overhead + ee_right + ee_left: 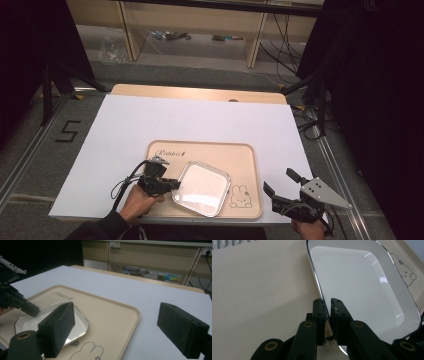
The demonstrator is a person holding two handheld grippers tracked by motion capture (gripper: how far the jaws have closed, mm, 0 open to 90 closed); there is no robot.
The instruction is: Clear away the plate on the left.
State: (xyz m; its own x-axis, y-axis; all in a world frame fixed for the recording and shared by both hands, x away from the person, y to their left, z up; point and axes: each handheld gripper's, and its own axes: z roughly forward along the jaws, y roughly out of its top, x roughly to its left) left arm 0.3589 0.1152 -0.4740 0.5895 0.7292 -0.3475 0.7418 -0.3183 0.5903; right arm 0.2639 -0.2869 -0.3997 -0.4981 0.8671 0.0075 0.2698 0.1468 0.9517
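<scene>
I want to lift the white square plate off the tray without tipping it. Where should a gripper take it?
Pinch the thin raised rim of the plate, coming low from its left edge, where the left gripper straddles it; the flat centre offers nothing to pinch.

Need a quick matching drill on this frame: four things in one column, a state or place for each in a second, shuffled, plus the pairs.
Things:
1. left claw
2. right claw
3. white plate
4. beige tray

States or places:
A. lies on the white sheet, with a rabbit drawing in one corner
B. jaws wide apart, nothing between them
C. lies on the tray
D. jaws nearly together around the plate's rim

Pairs: 1-D, 2-B, 3-C, 4-A
</scene>
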